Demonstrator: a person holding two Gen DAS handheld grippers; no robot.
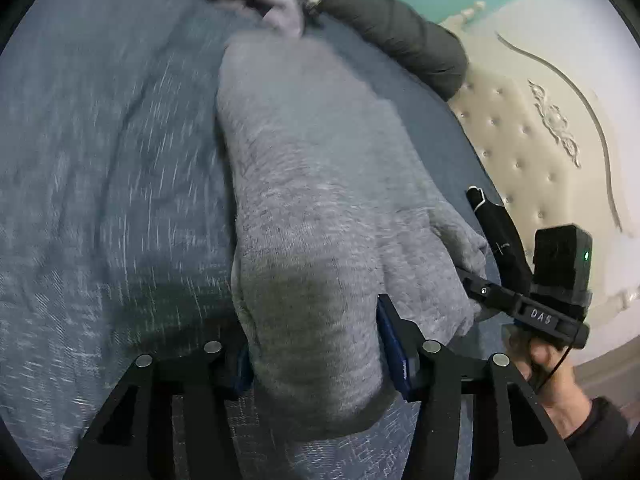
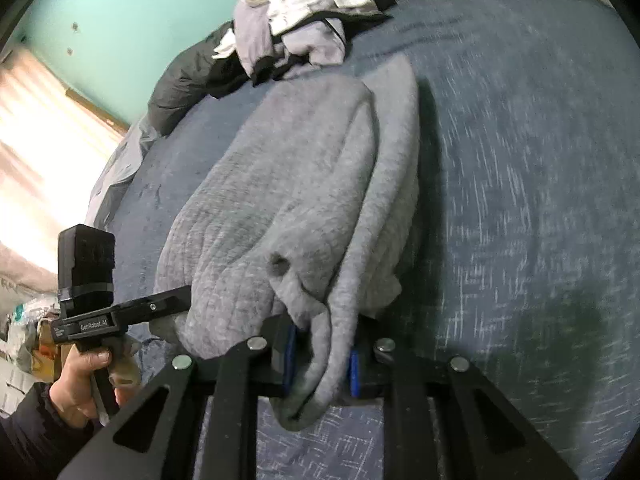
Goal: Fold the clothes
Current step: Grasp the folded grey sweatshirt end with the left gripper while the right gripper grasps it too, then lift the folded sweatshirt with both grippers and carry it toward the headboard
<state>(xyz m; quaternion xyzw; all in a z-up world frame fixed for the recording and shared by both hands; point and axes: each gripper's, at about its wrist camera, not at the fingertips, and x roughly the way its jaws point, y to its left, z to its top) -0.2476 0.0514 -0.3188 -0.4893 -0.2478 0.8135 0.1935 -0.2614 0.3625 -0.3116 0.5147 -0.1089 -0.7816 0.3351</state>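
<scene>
Blue woven bedspread [image 1: 100, 160] underneath everything, teal wall [image 2: 120, 12] behind, cream tufted headboard [image 1: 532, 152] off to right of left gripper. Grey sweatshirt [image 1: 312, 184] stretched fwd from both tools across bedspread, near end bunched and lifted. Left gripper [image 1: 316, 344] clamped on thick wad of that near end, blue pads pressed into fabric both sides. Right gripper [image 2: 320, 360] pinched on narrower fold of same sweatshirt, cloth hanging down btwn pads and below them. Seen from right wrist cam: left tool off to left, handle gripped by hand [image 2: 84, 384] in dark sleeve, its tip buried in sweatshirt edge. Seen from left wrist cam: right tool to right, also hand-held, tip at sweatshirt's far corner. Pile of light clothes [image 2: 296, 20] straight ahead past sweatshirt, touching or just beyond its far end. Dark puffy jacket [image 1: 396, 32] beside pile. Bedspread streaky w/ motion blur.
</scene>
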